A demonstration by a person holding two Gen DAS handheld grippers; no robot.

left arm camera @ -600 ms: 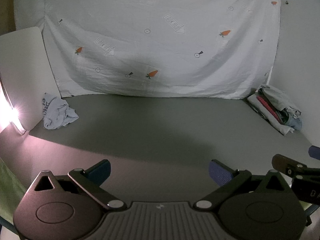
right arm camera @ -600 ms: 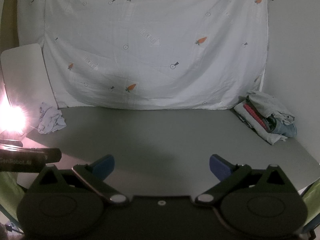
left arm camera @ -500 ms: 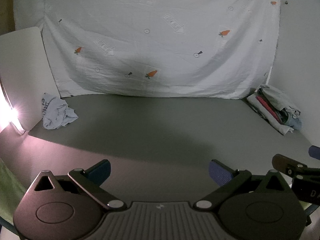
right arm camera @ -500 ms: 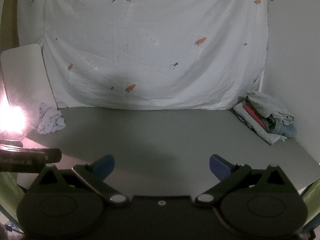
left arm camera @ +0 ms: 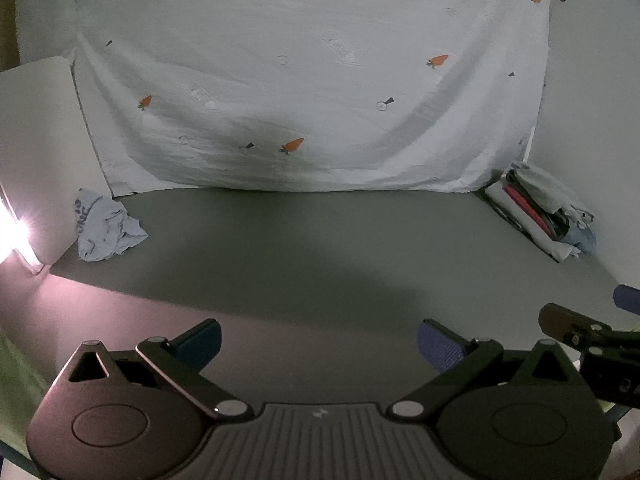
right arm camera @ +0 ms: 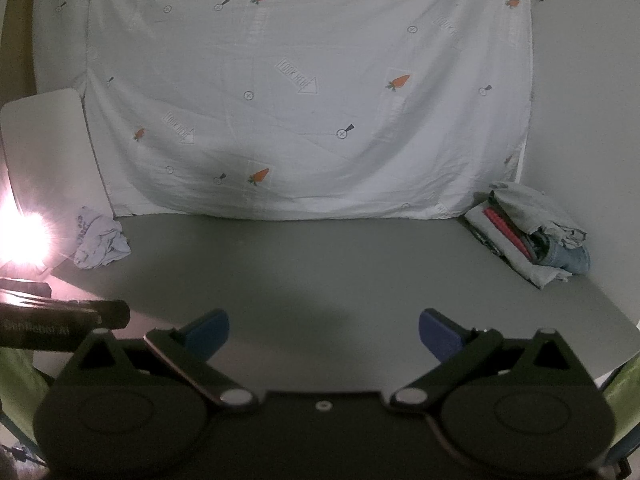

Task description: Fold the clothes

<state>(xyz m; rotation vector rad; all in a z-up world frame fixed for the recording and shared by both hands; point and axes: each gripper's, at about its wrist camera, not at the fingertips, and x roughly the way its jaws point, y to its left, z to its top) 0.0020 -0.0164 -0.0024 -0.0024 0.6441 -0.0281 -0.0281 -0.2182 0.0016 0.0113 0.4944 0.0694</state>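
A crumpled pale blue garment [left arm camera: 106, 226] lies at the table's far left; it also shows in the right wrist view [right arm camera: 100, 242]. A stack of folded clothes [left arm camera: 544, 212] sits at the far right, also in the right wrist view [right arm camera: 528, 236]. My left gripper [left arm camera: 320, 340] is open and empty over the table's near edge. My right gripper [right arm camera: 324, 332] is open and empty beside it; part of it shows at the right edge of the left wrist view [left arm camera: 592, 344].
The grey table [left arm camera: 320, 248] stretches between the two piles. A white carrot-print sheet [left arm camera: 304, 80] hangs behind it. A white board [left arm camera: 36, 152] leans at the far left beside a bright lamp [right arm camera: 20, 236]. A white wall is at the right.
Both grippers have tilted slightly, so the scene shifted a little in both views. Nothing on the table has moved.
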